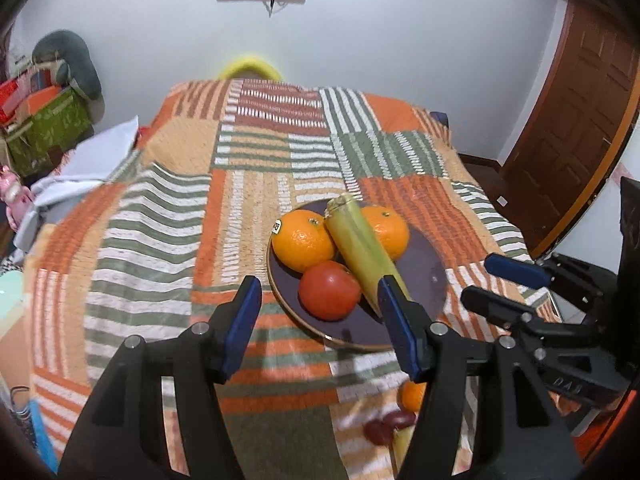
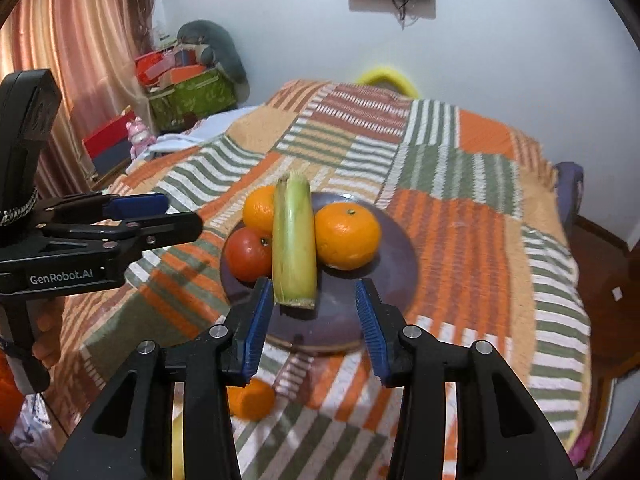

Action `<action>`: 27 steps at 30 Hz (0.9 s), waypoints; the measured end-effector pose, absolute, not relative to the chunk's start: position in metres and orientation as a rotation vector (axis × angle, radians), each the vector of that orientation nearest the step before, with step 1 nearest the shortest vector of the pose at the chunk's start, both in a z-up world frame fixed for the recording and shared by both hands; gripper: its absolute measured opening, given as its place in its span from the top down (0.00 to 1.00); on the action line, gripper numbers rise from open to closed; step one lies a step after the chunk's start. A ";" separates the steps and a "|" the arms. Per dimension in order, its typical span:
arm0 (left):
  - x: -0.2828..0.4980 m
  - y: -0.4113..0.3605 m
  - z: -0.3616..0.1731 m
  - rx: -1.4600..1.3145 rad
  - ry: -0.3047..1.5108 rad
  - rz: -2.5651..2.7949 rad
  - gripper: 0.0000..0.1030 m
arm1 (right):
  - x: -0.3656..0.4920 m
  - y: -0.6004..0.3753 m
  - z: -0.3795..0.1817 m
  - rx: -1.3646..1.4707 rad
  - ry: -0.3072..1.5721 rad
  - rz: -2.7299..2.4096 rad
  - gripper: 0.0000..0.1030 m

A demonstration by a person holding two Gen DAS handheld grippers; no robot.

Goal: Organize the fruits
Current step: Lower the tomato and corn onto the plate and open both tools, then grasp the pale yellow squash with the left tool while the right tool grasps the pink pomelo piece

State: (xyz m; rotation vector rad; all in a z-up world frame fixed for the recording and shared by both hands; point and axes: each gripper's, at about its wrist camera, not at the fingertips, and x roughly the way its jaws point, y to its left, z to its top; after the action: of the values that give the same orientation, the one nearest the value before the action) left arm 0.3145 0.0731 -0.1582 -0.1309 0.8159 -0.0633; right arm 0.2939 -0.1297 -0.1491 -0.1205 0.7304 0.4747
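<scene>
A dark plate (image 1: pixel 428 280) (image 2: pixel 392 264) on the striped blanket holds two oranges (image 1: pixel 302 240) (image 1: pixel 386 230), a red tomato (image 1: pixel 328 290) (image 2: pixel 248 254) and a green corn cob (image 1: pixel 360 248) (image 2: pixel 294 240) lying across the middle. In the right wrist view the oranges show left (image 2: pixel 258 208) and right (image 2: pixel 347 236) of the cob. My left gripper (image 1: pixel 320 320) is open and empty above the plate's near edge. My right gripper (image 2: pixel 312 320) is open and empty just short of the cob's cut end. Another orange (image 1: pixel 412 396) (image 2: pixel 252 398) and dark red grapes (image 1: pixel 386 426) lie on the blanket near me.
The striped blanket (image 1: pixel 180 220) covers a bed. Boxes and a green bag (image 1: pixel 48 128) stand at the far left by the wall. A wooden door (image 1: pixel 568 140) is at the right. The right gripper shows in the left wrist view (image 1: pixel 508 284), the left one in the right wrist view (image 2: pixel 160 216).
</scene>
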 end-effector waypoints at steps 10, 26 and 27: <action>0.242 0.056 -0.115 -0.067 0.754 -0.049 0.37 | 0.231 -0.140 -0.107 -0.106 0.638 0.427 0.46; 0.169 0.035 -0.135 -0.018 0.821 -0.060 0.21 | 0.171 -0.138 -0.151 -0.088 0.770 0.399 0.41; 0.168 0.034 -0.140 -0.015 0.829 -0.056 0.21 | 0.170 -0.136 -0.158 -0.095 0.792 0.399 0.41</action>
State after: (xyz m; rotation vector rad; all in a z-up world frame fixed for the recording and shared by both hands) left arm 0.1679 0.0341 -0.1400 -0.0149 0.8288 -0.0559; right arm 0.1700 -0.1356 -0.1577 -0.0948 0.7919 0.3992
